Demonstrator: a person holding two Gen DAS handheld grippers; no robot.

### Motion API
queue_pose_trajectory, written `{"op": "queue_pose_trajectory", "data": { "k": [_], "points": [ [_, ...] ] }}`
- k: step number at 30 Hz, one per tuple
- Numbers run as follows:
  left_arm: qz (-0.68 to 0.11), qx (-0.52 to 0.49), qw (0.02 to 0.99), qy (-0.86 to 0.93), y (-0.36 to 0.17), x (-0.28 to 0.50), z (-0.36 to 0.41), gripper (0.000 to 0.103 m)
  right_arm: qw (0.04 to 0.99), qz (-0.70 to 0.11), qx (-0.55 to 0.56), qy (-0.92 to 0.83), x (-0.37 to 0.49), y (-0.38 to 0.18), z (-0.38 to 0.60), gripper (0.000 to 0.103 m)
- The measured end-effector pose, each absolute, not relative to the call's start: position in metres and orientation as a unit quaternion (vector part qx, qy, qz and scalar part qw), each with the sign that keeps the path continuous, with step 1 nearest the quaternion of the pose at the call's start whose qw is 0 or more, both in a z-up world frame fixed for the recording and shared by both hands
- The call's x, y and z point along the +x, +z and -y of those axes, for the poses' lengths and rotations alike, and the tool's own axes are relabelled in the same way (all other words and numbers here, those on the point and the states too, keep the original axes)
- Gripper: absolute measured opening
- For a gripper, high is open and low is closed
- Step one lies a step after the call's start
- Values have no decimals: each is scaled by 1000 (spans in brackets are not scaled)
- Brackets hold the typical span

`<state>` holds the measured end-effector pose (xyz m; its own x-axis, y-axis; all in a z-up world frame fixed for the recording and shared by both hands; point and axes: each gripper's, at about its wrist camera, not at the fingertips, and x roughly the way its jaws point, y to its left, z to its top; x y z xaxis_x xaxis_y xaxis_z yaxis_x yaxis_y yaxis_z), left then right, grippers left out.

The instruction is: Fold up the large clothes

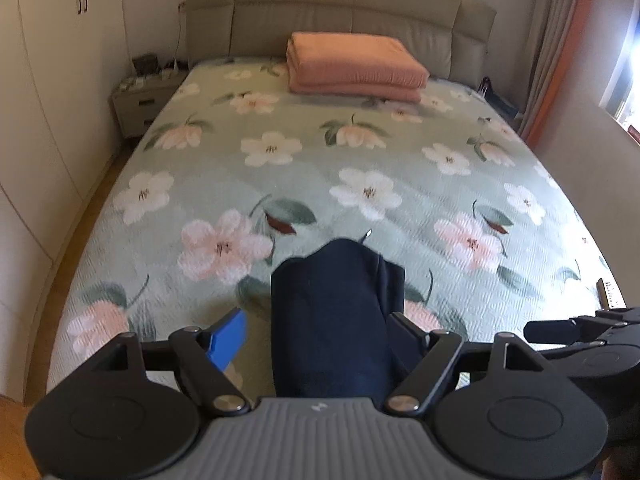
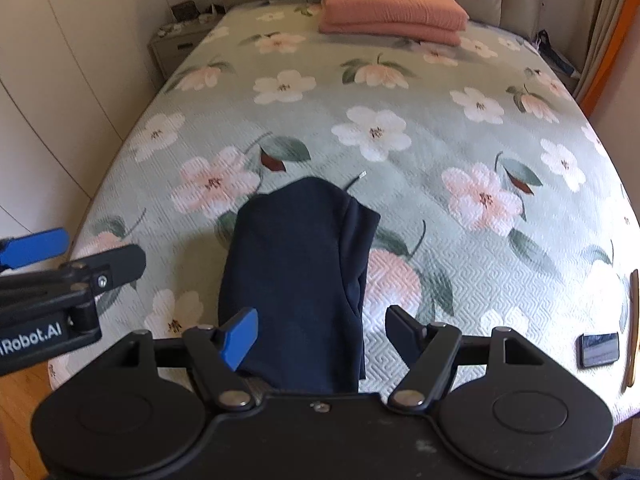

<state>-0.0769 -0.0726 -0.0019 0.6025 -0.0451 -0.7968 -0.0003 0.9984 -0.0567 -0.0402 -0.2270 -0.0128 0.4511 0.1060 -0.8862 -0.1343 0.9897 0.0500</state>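
Observation:
A dark navy garment [image 1: 332, 312] lies folded into a narrow bundle on the flowered bedspread [image 1: 360, 168] near the bed's foot; it also shows in the right wrist view [image 2: 296, 280]. My left gripper [image 1: 320, 336] is open, its jaws on either side of the bundle's near end. My right gripper [image 2: 320, 336] is open too, hovering over the bundle's near end, the blue finger [image 2: 240, 336] overlapping the cloth. The left gripper's fingers [image 2: 80, 256] show at the left of the right wrist view. Neither holds the cloth.
A folded pink blanket [image 1: 356, 68] lies by the padded headboard [image 1: 340, 12]. A nightstand [image 1: 140, 104] and wardrobe doors [image 1: 48, 80] stand left of the bed. A phone [image 2: 600, 350] and a wooden stick [image 2: 633, 320] lie at the bed's right near edge. Curtains [image 1: 560, 40] hang at right.

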Motion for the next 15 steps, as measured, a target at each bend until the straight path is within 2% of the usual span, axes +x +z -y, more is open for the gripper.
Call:
{"op": "queue_pose_trajectory", "data": {
  "k": [7,15],
  "points": [
    [-491,-32,871,-4,-33,-72,72,79,839,-540,-21,69,-40,-32,229,85],
    [-513,-16,858,27,-40,-66,76,79,839,-539,-34,69,-36,-35,233,85]
  ]
}}
